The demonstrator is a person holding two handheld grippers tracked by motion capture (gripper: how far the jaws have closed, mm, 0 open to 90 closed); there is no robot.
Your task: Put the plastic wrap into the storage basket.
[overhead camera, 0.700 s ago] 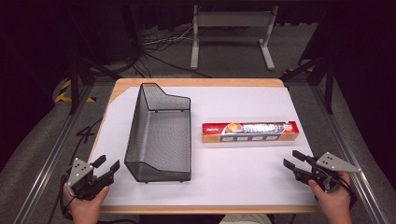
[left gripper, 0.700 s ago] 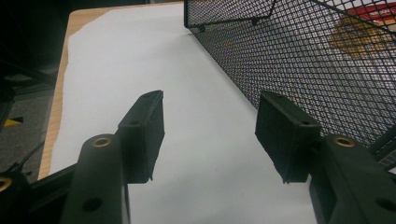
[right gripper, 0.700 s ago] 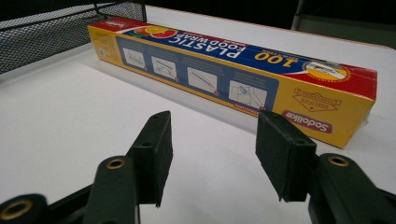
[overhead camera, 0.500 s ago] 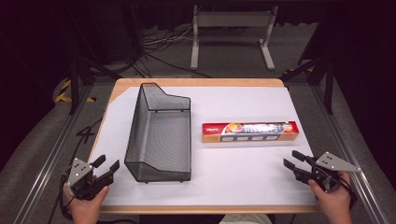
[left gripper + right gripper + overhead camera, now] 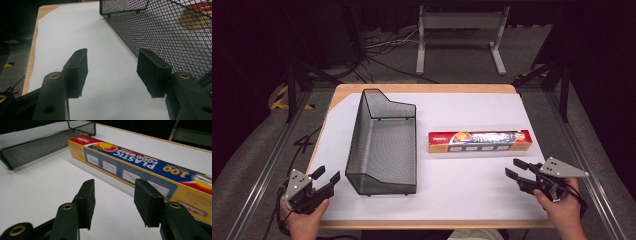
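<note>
Evidently the right tool is lining up on the plastic-wrap box, its jaws spread with nothing between them, hovering just short of the box's near long side at the right-hand end. The left tool waits at the near left corner of the desk, jaws likewise spread and empty, just beside the wire-mesh basket. To do the approach well, the right tool should probably square its jaws across the box's narrow width, come in low, and bite nearer the middle of the length than the end, so the long carton does not swing or droop once lifted. The box lies flat on the white surface to the right of the basket, apart from it, its length running left to right. It is a slim, long carton, yellow-orange on the side and blue and red on top, printed with fruit pictures and large white lettering, seen close in the right gripper view.
</note>
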